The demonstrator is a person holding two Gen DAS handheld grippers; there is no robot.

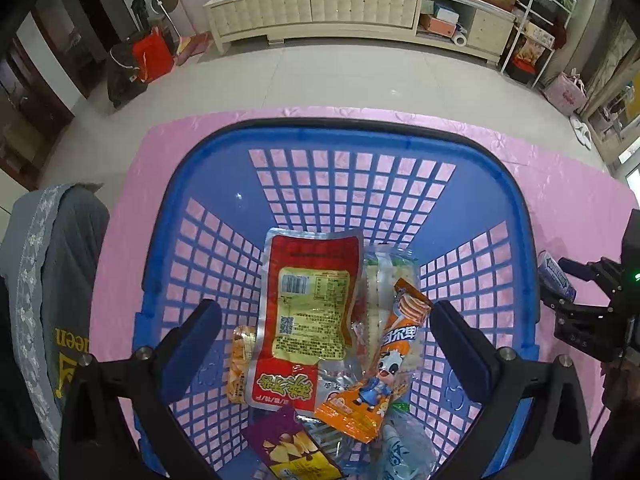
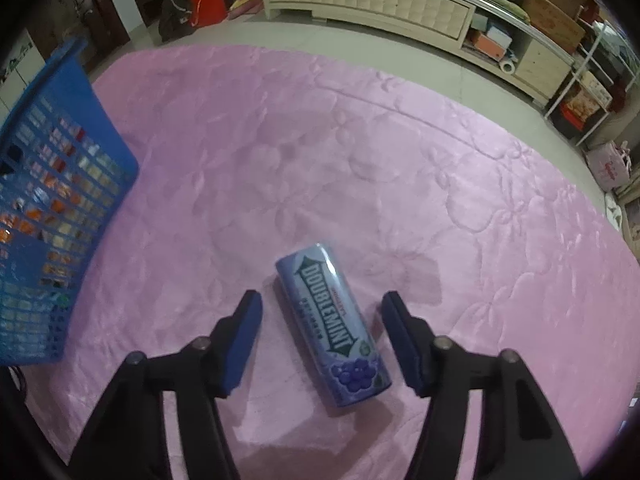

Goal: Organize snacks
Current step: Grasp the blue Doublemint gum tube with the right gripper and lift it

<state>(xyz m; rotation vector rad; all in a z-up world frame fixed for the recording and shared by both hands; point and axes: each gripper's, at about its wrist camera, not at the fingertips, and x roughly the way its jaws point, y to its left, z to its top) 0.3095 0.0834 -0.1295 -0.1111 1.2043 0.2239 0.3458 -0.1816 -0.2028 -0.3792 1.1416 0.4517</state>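
Note:
A purple Doublemint can (image 2: 334, 332) lies on its side on the pink cloth (image 2: 360, 152). My right gripper (image 2: 322, 300) straddles it from above, open, with a gap between each pad and the can. To the left stands the blue lattice basket (image 2: 52, 184). In the left wrist view my left gripper (image 1: 326, 312) hangs open and empty over the basket (image 1: 360, 124). Several snack packets lie in the basket, among them a red packet (image 1: 308, 312), an orange packet (image 1: 384, 360) and a purple chip packet (image 1: 288, 448). The right gripper (image 1: 576, 284) and the can (image 1: 554, 276) show at that view's right edge.
A grey garment (image 1: 60, 280) hangs at the basket's left. Beyond the pink cloth lies tiled floor (image 1: 320, 76), with a long cream cabinet (image 1: 320, 8) along the far wall, a red bag (image 1: 152, 56) at the left and a white shelf rack (image 1: 536, 40) at the right.

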